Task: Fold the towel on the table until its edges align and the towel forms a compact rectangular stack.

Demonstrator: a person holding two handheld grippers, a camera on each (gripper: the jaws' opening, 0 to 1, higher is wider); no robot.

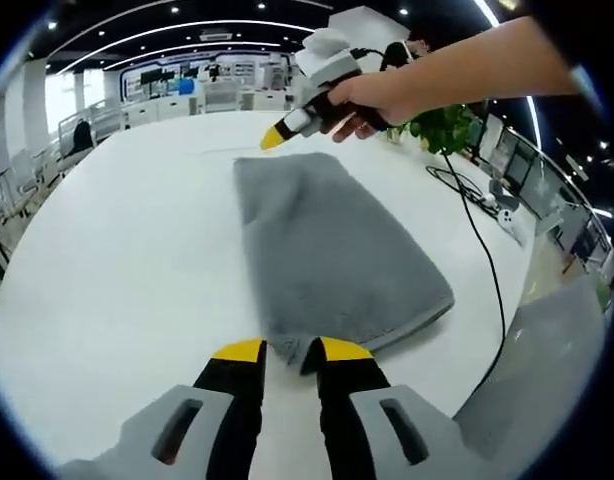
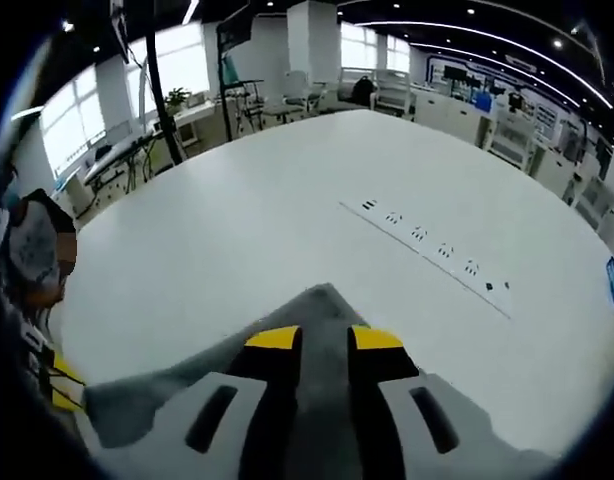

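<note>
The grey towel point(image 1: 332, 250) lies folded into a thick oblong on the white surface point(image 1: 117, 250), one corner at the yellow tips of the left hand-held gripper point(image 1: 290, 352), whose jaws stand slightly apart with nothing clamped between them. At the towel's far end a hand point(image 1: 372, 100) holds the right hand-held gripper point(image 2: 324, 338); its jaws sit narrowly parted above a towel corner, and whether they pinch the cloth I cannot tell. A black cable point(image 1: 482, 250) trails across the surface beside the towel, near a green plant point(image 1: 445, 125).
</note>
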